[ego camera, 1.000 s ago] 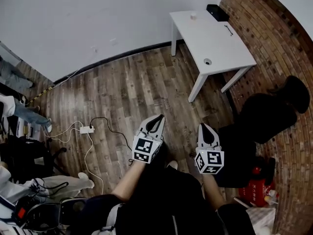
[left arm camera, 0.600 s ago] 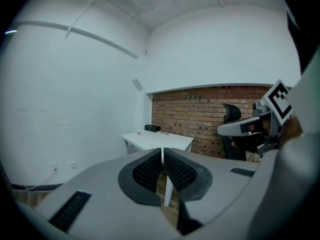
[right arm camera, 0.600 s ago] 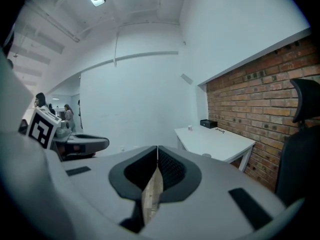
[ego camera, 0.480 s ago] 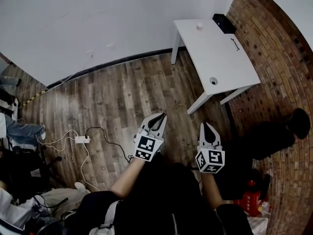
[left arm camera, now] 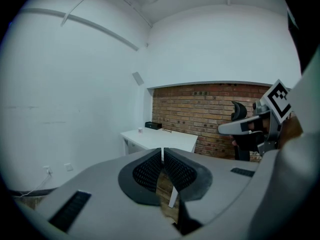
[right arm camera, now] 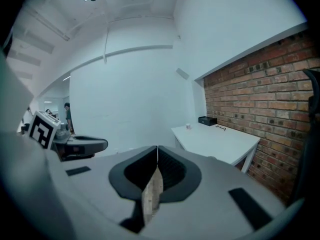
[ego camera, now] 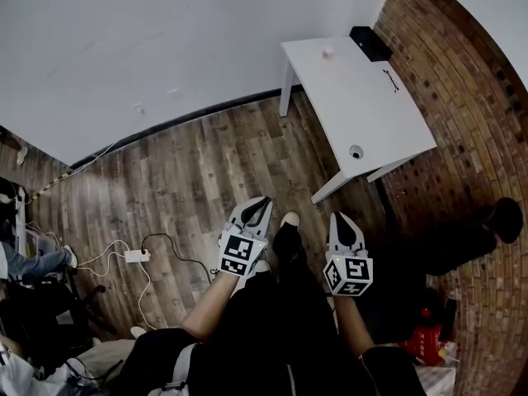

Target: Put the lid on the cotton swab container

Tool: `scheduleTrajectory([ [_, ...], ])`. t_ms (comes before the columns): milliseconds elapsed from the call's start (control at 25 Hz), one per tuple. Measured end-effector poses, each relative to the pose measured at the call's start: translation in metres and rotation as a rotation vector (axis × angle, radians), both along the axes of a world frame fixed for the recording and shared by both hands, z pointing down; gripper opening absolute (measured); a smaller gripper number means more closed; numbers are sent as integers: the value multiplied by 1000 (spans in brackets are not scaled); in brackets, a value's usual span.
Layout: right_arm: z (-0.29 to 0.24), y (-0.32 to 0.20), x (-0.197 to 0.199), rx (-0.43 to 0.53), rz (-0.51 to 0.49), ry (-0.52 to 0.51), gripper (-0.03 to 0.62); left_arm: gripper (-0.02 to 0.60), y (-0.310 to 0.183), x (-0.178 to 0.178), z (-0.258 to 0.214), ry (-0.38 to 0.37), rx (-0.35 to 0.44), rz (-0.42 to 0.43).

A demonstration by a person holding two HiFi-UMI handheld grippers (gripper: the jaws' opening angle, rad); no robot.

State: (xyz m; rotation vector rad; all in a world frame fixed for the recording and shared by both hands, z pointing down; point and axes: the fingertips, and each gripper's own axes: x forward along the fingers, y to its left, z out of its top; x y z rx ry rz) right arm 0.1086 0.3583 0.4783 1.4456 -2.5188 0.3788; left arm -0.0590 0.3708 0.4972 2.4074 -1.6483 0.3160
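A white table [ego camera: 375,106] stands against the brick wall, some way ahead of me. Near its far end is a small white cotton swab container [ego camera: 327,53]. A small round lid-like thing [ego camera: 355,152] lies near the table's front edge. My left gripper [ego camera: 258,210] and right gripper [ego camera: 339,223] are held side by side above the wooden floor, both shut and empty, well short of the table. The left gripper view shows the table [left arm camera: 160,139] and container [left arm camera: 140,130] beyond its shut jaws. From the right gripper view the container [right arm camera: 188,126] is a tiny dot on the table [right arm camera: 220,141].
A black box [ego camera: 370,43] and a thin dark item [ego camera: 391,79] also lie on the table. Cables and a power strip [ego camera: 136,256] trail over the floor at left. A black office chair [ego camera: 462,238] stands right of me by the brick wall [ego camera: 470,114].
The head view has swung and I have stepped forward; the table sits a little nearer and my shoes now show between the grippers. Both grippers stay shut and level.
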Motion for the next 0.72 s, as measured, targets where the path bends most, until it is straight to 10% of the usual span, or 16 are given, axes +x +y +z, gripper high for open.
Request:
scheduleTrajectory([
  [720,-6,-268,-11,24,26,-101,23,26,-251,-23,-7,-57,3,40],
])
